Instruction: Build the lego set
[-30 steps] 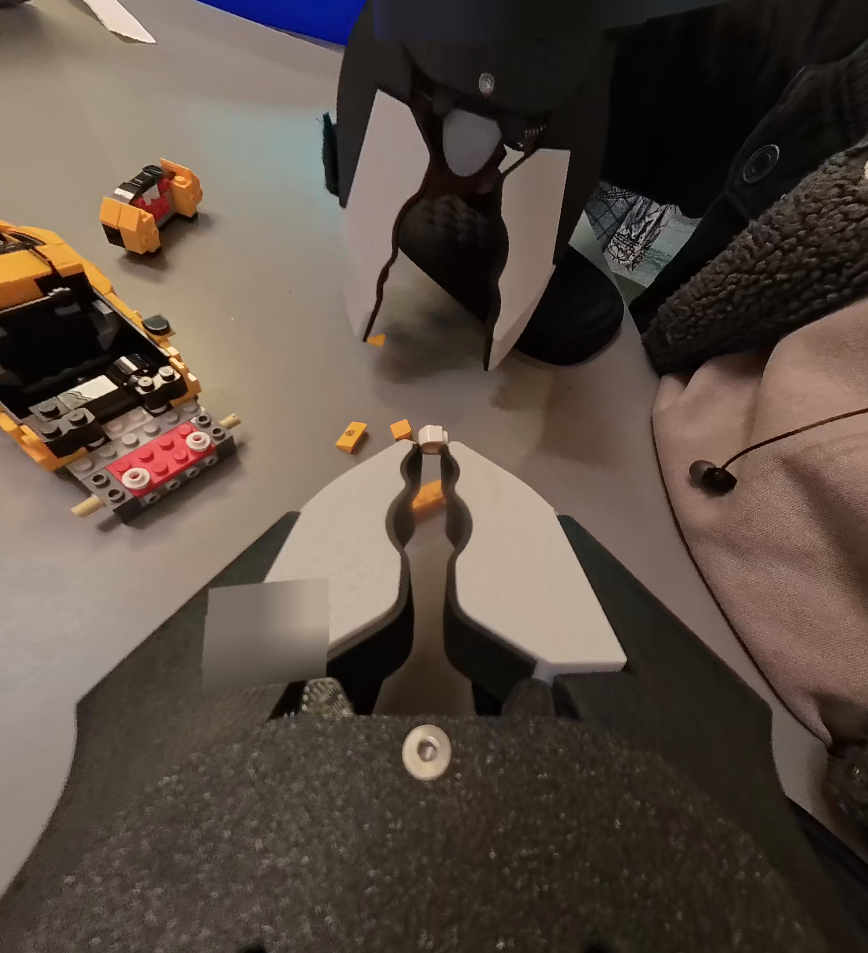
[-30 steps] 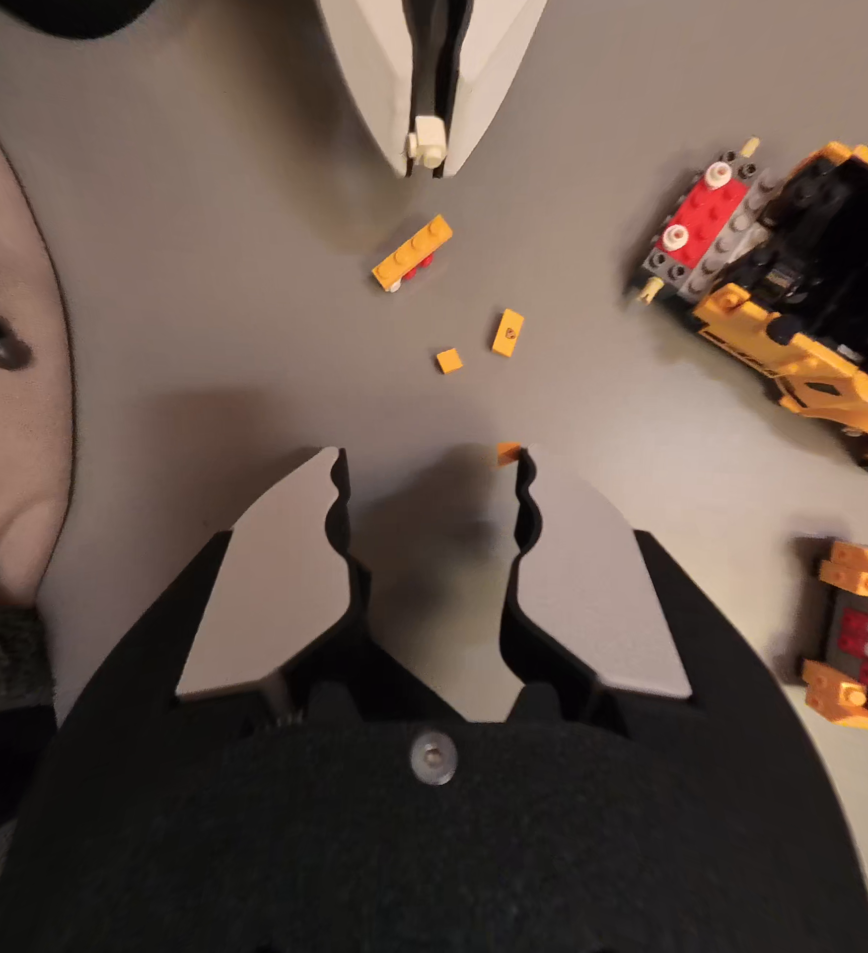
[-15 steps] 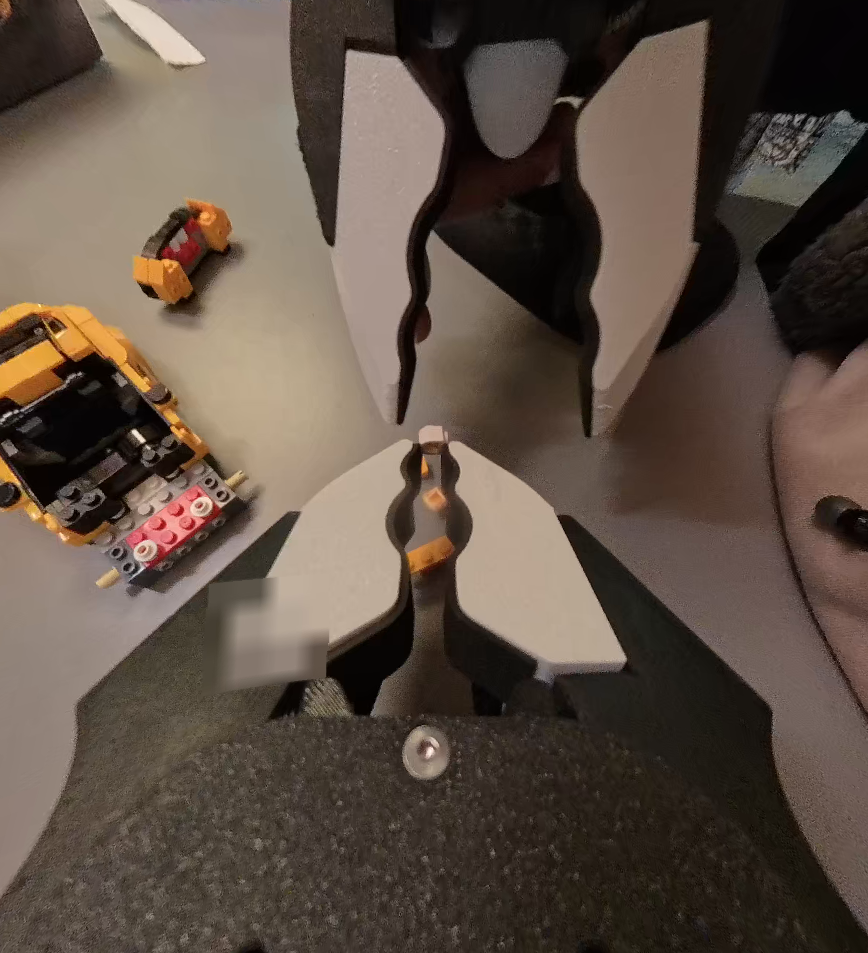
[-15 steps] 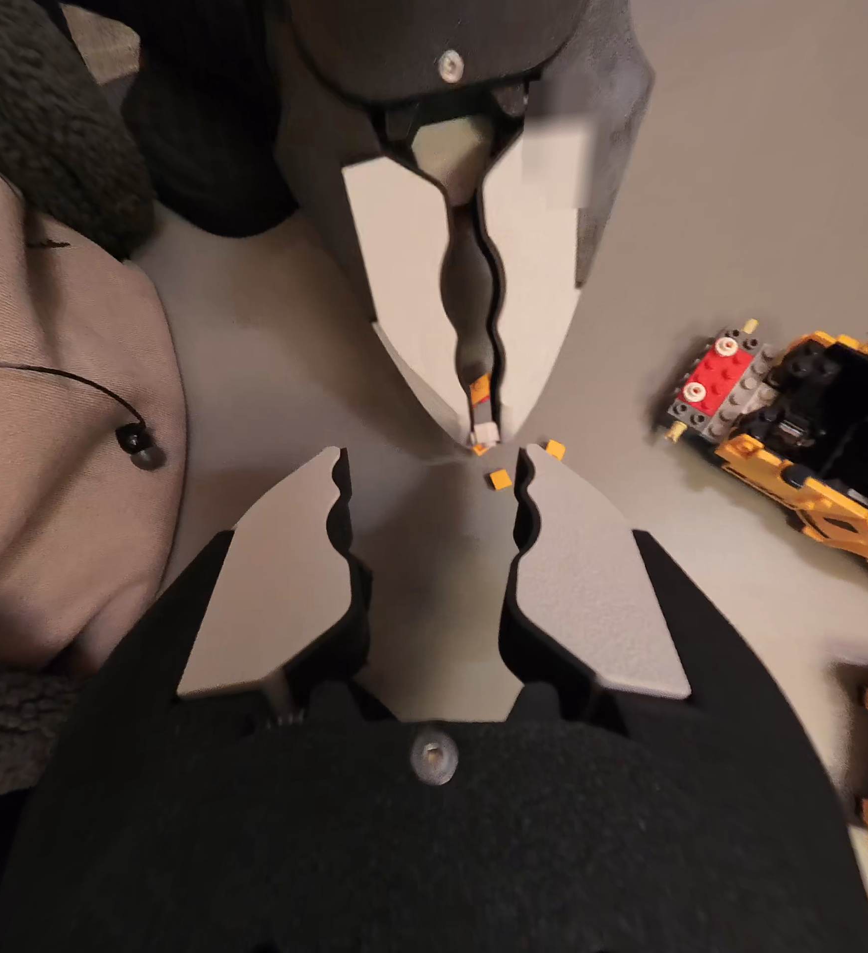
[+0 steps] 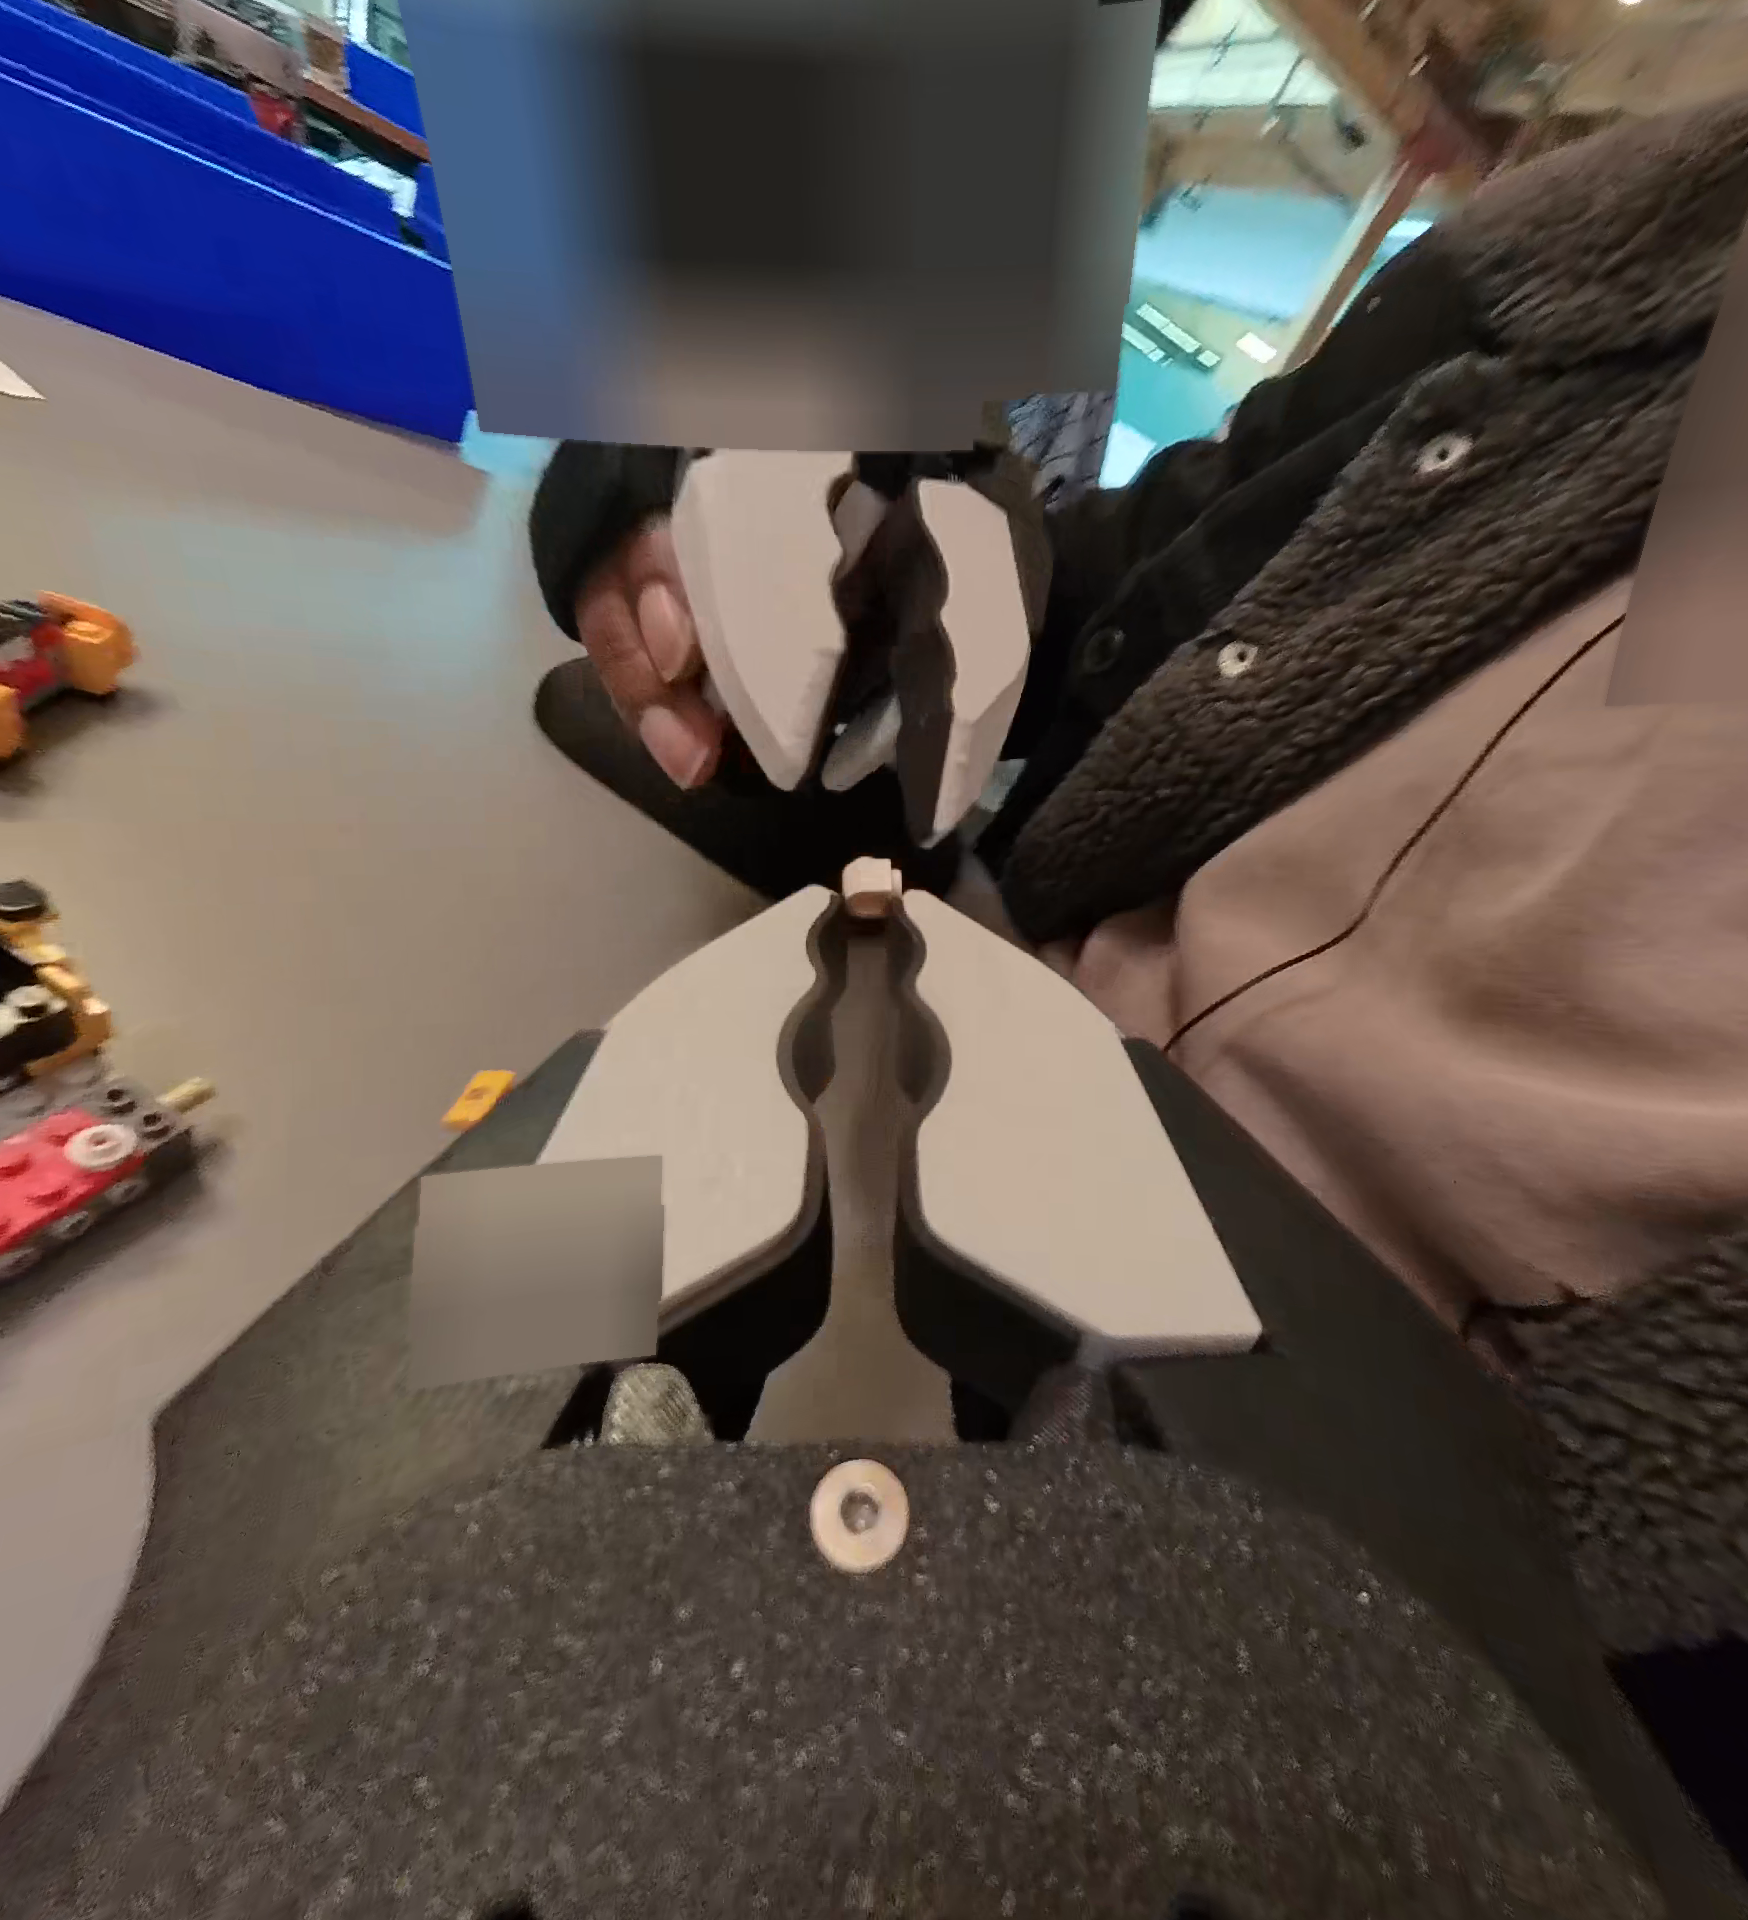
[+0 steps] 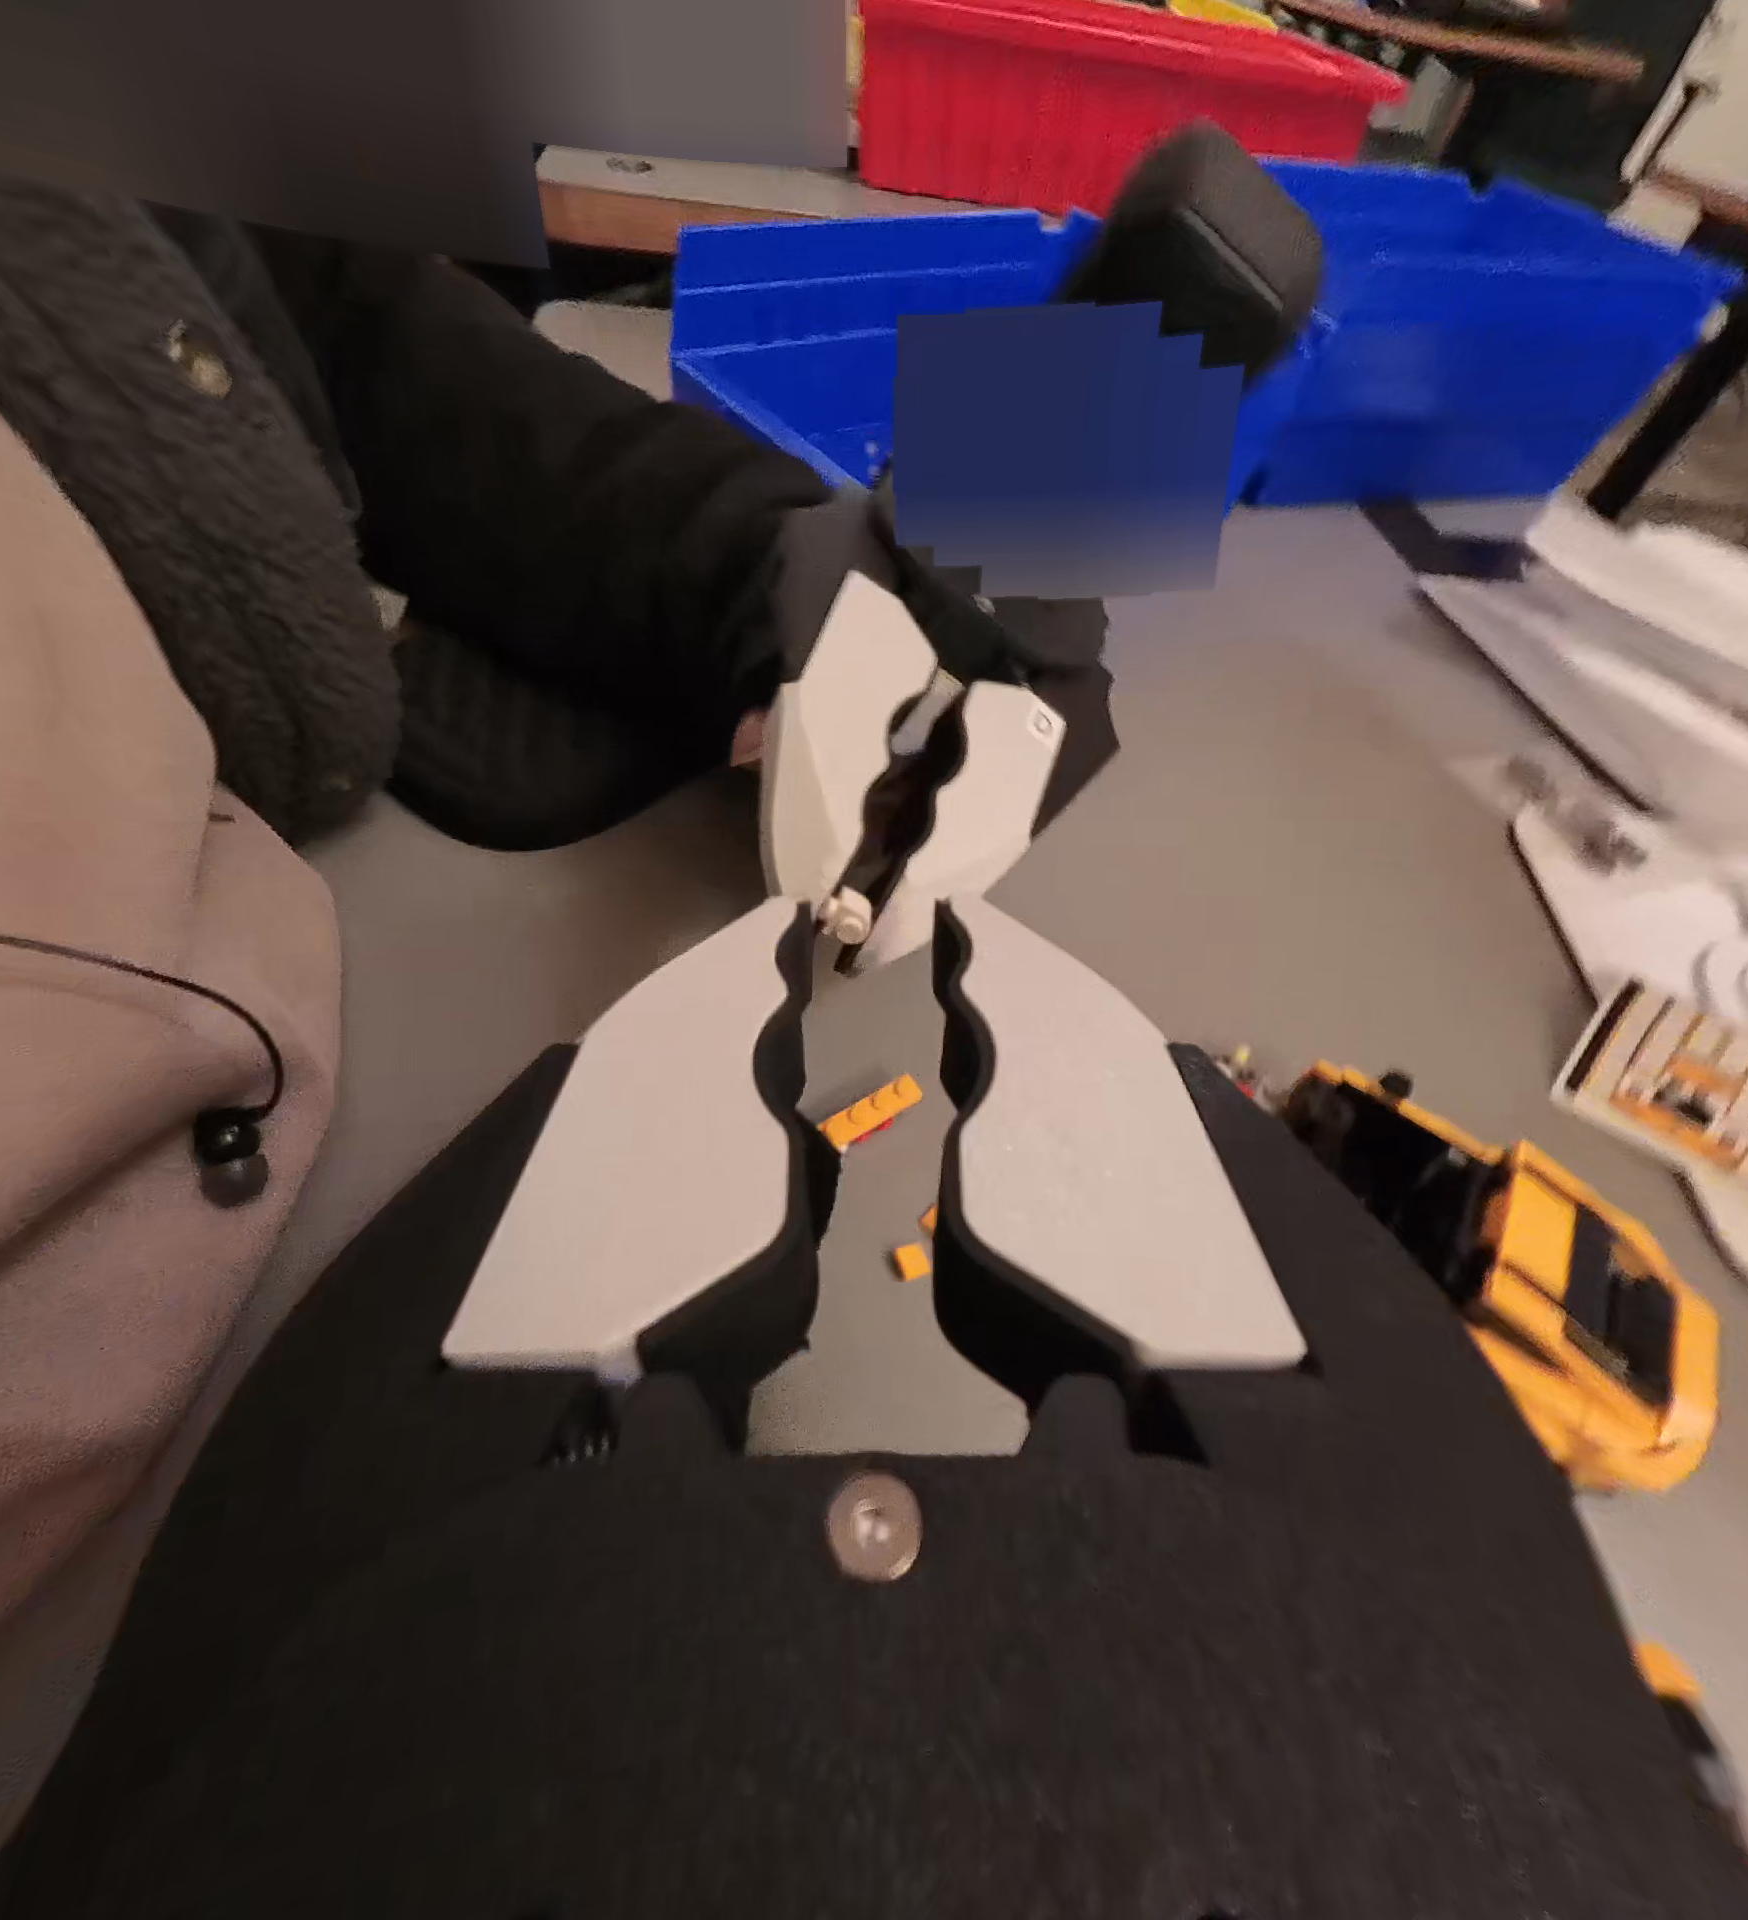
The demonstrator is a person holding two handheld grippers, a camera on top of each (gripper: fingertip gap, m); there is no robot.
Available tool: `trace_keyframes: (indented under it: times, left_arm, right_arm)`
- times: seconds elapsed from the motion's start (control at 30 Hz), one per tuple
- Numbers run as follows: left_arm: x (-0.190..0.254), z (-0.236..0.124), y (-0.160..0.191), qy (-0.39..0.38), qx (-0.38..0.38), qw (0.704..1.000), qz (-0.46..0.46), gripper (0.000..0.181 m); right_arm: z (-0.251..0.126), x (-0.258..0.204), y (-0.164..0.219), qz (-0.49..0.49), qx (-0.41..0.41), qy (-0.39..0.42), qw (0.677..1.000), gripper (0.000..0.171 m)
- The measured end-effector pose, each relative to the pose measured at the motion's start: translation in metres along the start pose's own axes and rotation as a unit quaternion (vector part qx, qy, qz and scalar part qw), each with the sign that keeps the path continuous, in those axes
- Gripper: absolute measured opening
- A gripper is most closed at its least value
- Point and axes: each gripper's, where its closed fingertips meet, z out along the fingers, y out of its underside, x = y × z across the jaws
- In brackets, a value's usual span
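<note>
Both tongs were raised off the table: left gripper (image 5: 871, 902) pinching 1 stud (image 5: 869, 886), right gripper (image 6: 865, 920) spread, opposed at 12 o'clock; handover judged imminent.

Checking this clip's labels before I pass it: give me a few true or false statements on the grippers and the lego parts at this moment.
1. The left gripper is shut on a small white piece. True.
2. The right gripper holds an orange brick. False: its jaws stand apart with nothing between them.
3. The two grippers face each other tip to tip above the table. True.
4. The yellow car is held up in the air. False: it rests on the table.
5. A long orange plate lies on the table under the right gripper. True.
</note>
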Motion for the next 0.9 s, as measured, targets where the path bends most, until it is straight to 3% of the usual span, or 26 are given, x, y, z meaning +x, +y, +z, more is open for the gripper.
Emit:
trace_keyframes:
  times: [0.13,0.5,0.9]
  left_arm:
    - [0.008,-0.001,-0.005,0.037,0.018,0.999,-0.028,0.008]
    - [0.023,0.003,0.006,0.108,-0.017,0.99,-0.086,0.007]
    - [0.028,0.004,0.004,0.14,-0.01,0.981,-0.133,0.007]
  right_arm:
    - [0.008,-0.013,0.001,-0.078,-0.031,-0.032,0.996,0.02]
    - [0.008,-0.025,0.004,-0.172,-0.074,-0.086,0.978,0.008]
    - [0.011,-0.029,0.003,-0.252,-0.084,-0.064,0.962,0.013]
